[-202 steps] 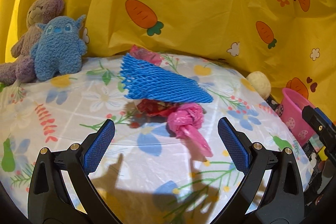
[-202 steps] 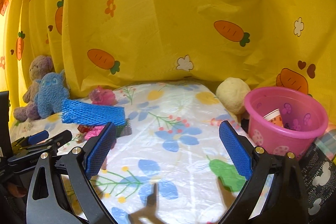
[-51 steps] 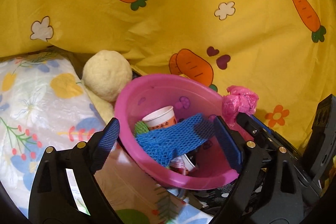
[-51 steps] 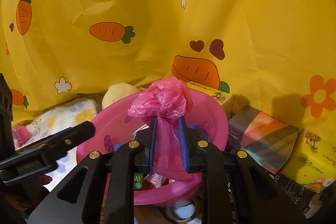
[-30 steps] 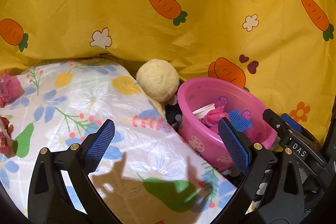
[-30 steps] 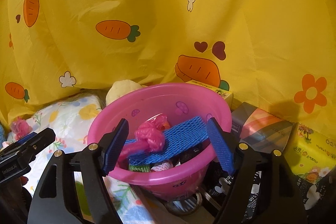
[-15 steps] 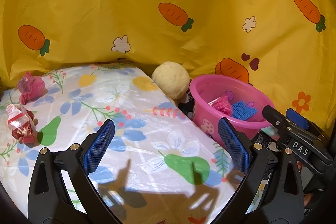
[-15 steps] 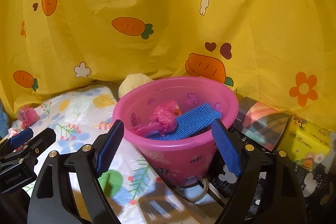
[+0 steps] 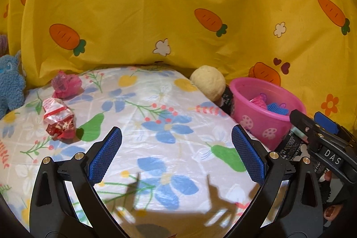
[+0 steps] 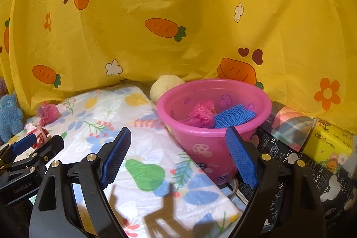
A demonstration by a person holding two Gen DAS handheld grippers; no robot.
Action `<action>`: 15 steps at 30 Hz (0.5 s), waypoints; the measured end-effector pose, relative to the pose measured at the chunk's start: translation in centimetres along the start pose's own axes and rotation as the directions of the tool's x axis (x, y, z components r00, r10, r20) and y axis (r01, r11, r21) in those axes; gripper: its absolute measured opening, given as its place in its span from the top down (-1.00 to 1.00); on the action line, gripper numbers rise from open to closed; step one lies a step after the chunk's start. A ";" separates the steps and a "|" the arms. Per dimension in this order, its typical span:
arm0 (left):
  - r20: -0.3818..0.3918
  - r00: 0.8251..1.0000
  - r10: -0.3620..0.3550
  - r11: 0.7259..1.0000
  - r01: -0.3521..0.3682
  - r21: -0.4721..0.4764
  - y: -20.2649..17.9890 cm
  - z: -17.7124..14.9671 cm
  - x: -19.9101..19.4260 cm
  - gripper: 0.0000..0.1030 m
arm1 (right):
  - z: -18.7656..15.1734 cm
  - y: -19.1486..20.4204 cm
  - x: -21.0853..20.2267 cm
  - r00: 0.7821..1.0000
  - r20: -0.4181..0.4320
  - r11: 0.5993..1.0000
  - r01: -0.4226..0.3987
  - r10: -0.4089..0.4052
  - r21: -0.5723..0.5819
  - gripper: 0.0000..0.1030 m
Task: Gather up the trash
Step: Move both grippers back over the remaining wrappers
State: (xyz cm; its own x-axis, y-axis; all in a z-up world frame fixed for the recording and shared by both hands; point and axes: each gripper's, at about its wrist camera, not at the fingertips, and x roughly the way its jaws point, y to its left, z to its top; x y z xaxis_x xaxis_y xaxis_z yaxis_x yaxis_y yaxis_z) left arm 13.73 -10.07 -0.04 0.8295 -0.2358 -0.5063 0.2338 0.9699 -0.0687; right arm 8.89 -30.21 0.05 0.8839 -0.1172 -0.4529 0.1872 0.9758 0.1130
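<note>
both grippers, left gripper [image 9: 176,148] and right gripper [image 10: 178,156], gape empty over the floral cloth [image 9: 156,117]. a red wrapper [image 9: 58,118] and pink bag [image 9: 66,83] lie left; cream ball [image 9: 208,81] beside the full pink bucket [image 10: 200,139].

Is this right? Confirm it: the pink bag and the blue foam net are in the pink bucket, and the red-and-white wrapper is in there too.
Not quite. The pink bag and blue foam net are in the pink bucket, but the red-and-white wrapper lies out on the floral tablecloth, as the left wrist view shows.
</note>
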 end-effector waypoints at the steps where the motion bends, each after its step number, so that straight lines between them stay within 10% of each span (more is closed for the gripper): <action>1: -0.004 1.000 0.018 1.000 -0.018 -0.009 0.7 -0.2 0.0 -0.88 | -0.1 0.5 0.1 1.000 -0.005 1.000 -0.014 0.014 -0.004 -0.62; 15: -0.063 0.957 0.285 0.951 -0.290 -0.108 12.5 -0.8 -0.4 -0.88 | -0.9 9.1 2.0 0.982 -0.060 0.981 -0.182 0.178 -0.073 -0.62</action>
State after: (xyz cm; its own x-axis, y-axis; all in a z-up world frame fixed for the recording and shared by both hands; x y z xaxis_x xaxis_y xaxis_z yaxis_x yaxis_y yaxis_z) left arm 15.96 2.17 -1.38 0.8283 0.0543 -0.5577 -0.0732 0.9972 -0.0116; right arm 11.97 -21.37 -0.57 0.8758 0.0694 -0.4777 -0.0086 0.9917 0.1283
